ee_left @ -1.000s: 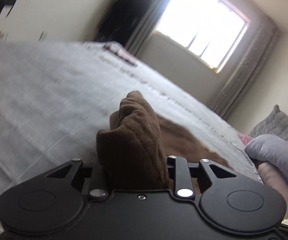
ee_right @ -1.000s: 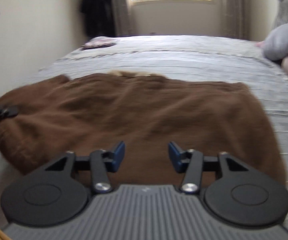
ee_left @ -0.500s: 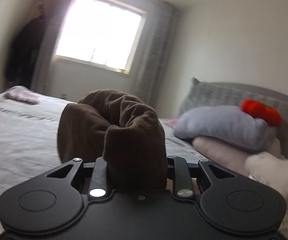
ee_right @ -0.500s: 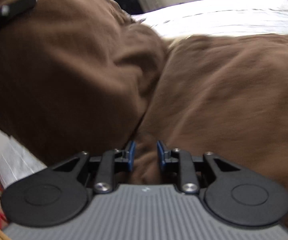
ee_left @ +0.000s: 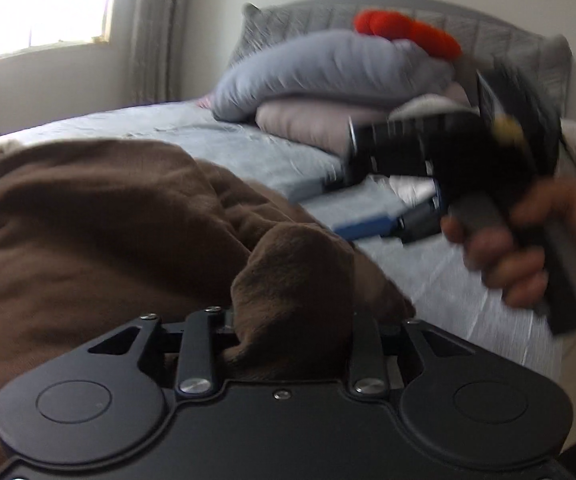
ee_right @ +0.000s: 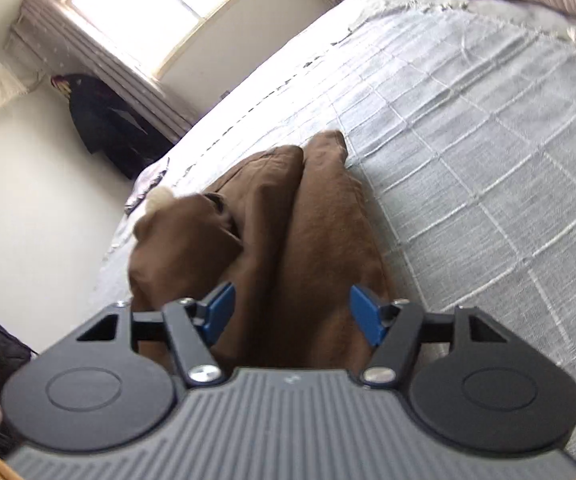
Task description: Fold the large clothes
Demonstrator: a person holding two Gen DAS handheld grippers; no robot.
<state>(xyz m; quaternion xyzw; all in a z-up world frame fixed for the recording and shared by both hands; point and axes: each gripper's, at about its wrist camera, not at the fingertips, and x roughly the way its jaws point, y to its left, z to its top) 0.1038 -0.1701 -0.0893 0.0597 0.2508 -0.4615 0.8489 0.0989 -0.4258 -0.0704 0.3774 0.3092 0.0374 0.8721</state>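
Grey quilted bedspread [ee_right: 487,128] covers the bed, pillows [ee_left: 319,68] with a red plush [ee_left: 407,32] stacked at the grey headboard [ee_left: 487,28], window [ee_right: 160,4], curtains and a dark hanging coat [ee_right: 104,120] behind. Brown sweater [ee_right: 311,240] lies on the bedspread doubled lengthwise into 2 layers, likely just laid over for the fold. Left gripper [ee_left: 288,320] is clamped on a bunched brown edge with its jaws starting to open, probably to drop it; right gripper [ee_right: 291,312] has its jaws opening wide over the cloth without pinching it, carried in a hand [ee_left: 519,248].
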